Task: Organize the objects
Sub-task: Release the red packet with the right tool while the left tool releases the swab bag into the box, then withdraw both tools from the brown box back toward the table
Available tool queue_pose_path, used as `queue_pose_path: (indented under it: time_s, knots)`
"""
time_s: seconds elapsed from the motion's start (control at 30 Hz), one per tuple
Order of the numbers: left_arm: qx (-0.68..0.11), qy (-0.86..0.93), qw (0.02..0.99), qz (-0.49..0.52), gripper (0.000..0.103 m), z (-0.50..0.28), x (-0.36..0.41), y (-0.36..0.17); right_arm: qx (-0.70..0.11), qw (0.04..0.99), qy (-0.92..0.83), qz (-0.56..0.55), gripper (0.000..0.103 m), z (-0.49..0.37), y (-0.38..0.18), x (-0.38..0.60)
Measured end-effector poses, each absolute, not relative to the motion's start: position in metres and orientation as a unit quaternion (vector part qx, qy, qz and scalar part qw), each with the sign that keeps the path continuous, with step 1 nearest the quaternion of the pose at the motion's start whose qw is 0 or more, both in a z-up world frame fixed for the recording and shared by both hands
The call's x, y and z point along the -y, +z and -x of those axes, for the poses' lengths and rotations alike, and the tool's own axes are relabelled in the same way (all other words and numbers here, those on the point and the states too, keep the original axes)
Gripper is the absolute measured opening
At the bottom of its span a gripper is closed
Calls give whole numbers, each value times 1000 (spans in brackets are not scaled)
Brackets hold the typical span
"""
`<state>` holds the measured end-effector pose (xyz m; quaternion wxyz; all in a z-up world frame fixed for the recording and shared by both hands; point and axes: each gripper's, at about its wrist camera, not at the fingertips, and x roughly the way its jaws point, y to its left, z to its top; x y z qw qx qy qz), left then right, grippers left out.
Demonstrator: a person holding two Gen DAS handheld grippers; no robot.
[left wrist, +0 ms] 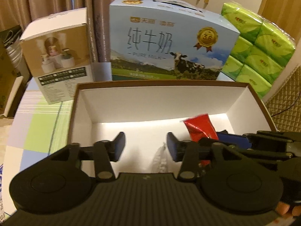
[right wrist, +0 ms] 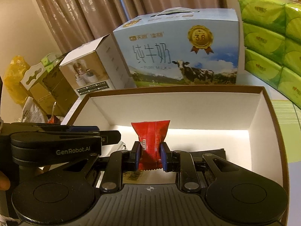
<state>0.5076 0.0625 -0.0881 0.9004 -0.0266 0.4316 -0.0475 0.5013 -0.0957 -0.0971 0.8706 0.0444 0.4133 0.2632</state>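
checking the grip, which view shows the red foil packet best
The right wrist view: the red foil packet sits centred, pinched in the right gripper. The left wrist view shows only its upper part, behind the gripper's fingers.

An open box (left wrist: 80, 113) sits on the table (left wrist: 37, 124), a packet (right wrist: 150, 141) and a small pale bag (left wrist: 159, 160) above its floor. Behind it stand a small carton (left wrist: 56, 56) at left, a milk case (left wrist: 169, 43) in the middle and stacked tissue packs (left wrist: 259, 43) at right.

One open box (right wrist: 263, 116), one red packet (right wrist: 150, 137), one milk carton (right wrist: 178, 56), two tools.
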Motion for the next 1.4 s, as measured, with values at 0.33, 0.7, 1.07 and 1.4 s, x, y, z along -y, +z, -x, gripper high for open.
queue_pose_path:
  time_s: [0.33,0.7,1.07,1.4]
  knots:
    - [-431,-33,902,13,85,-491,-74,-81,-401,874,271,-40,24,-495,-93,97]
    - [-435,-34,900,18,98,-456,-78,-67,-388,886,252,-42,74,-464,-83,126]
    - [-428,-28,903,21,102,-401,-79,-44,-372,896,238,-54,88,-418,-69,156]
    - [-425,-13,904,37,102,-344,-77,-37,-367,897,240,-60,89,-375,-54,173]
